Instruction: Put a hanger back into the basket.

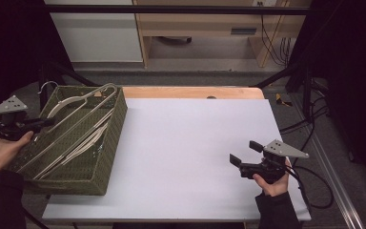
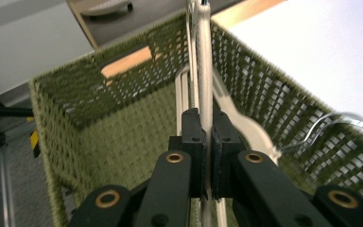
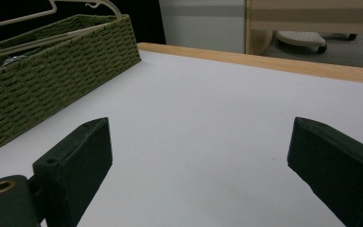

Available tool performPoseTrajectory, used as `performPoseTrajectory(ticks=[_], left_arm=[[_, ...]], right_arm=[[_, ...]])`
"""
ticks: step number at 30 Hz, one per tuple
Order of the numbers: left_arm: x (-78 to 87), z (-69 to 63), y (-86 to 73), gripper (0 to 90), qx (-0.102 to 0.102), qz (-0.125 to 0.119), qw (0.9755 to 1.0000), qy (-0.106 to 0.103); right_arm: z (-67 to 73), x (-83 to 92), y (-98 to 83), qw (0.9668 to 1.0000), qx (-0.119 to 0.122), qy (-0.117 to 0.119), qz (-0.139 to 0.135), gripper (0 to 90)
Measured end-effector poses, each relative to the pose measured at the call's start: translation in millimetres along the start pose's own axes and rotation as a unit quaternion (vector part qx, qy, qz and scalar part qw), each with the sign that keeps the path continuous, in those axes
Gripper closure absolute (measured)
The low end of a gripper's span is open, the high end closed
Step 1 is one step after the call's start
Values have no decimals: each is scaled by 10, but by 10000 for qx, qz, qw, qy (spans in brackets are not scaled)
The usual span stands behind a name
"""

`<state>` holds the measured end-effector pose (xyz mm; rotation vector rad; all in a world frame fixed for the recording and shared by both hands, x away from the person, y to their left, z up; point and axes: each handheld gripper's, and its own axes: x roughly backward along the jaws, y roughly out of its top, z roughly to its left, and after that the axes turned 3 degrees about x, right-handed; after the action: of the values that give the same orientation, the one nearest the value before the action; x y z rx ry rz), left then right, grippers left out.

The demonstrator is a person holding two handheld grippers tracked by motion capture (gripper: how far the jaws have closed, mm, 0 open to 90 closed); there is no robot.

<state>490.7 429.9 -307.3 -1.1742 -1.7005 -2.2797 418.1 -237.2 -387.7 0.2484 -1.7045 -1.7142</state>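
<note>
At the left edge of the worktop (image 1: 181, 143), the left tongs (image 1: 45, 122) reach over the rim of the green woven basket (image 1: 107, 143), and the left gripper view shows them pinched tight on the thin bar of a cream clothes hanger (image 2: 205, 71), which runs straight up between the pads. That hanger lies with several others inside the basket, its upper end leaning over the far rim, and a metal hook (image 2: 347, 124) curves off beside the basket wall. The step in hand looks like taking one hanger out of the basket, with the grip already made and the lift not yet done. The next move probably calls for raising the hanger up and clear of the woven walls, then carrying it across to the bare white sheet. What may get in the way is the tangle itself: the other hangers lie closely stacked against the pinched one, and their hooks or arms could catch and be dragged along, or snag on the weave. The right tongs (image 1: 245, 153) rest low over the open worktop, well apart from the basket, spread wide with nothing between them, free to steady the basket or take over the hanger. Behind the worktop stand a wooden cabinet (image 1: 205, 28) and some trailing cables (image 1: 279, 45), none of them near the work.
</note>
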Motion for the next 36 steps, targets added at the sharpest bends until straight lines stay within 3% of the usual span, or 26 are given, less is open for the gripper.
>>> performPoseTrajectory(ticks=[10, 14, 23, 30, 33, 35, 36], left_arm=[[-187, -65, -175, 864, -38, 190, 9998, 70], [-272, -77, -281, 864, 58, 201, 9998, 45], [-428, -114, -443, 855, 84, 482, 9988, 65], [-455, -120, -511, 816, 293, 791, 9964, -110], [-451, -131, -523, 797, 331, 870, 9954, -233], [-450, -156, -516, 788, 221, 970, 9947, -256], [-458, -182, -515, 781, 281, 943, 9948, -269]], right_arm=[[-1, 1, -2, 10000, 14, 10, 5, 77], [3, -2, -2, 10000, 4, 0, 2, 77], [2, 2, -3, 10000, 22, 1, 5, 77], [7, -6, -6, 10000, 23, 6, 12, 77], [10, -6, -6, 10000, 7, 7, 2, 77], [11, -6, -6, 10000, 10, 7, 1, 77], [11, -5, -7, 10000, 16, 22, 12, 77]])
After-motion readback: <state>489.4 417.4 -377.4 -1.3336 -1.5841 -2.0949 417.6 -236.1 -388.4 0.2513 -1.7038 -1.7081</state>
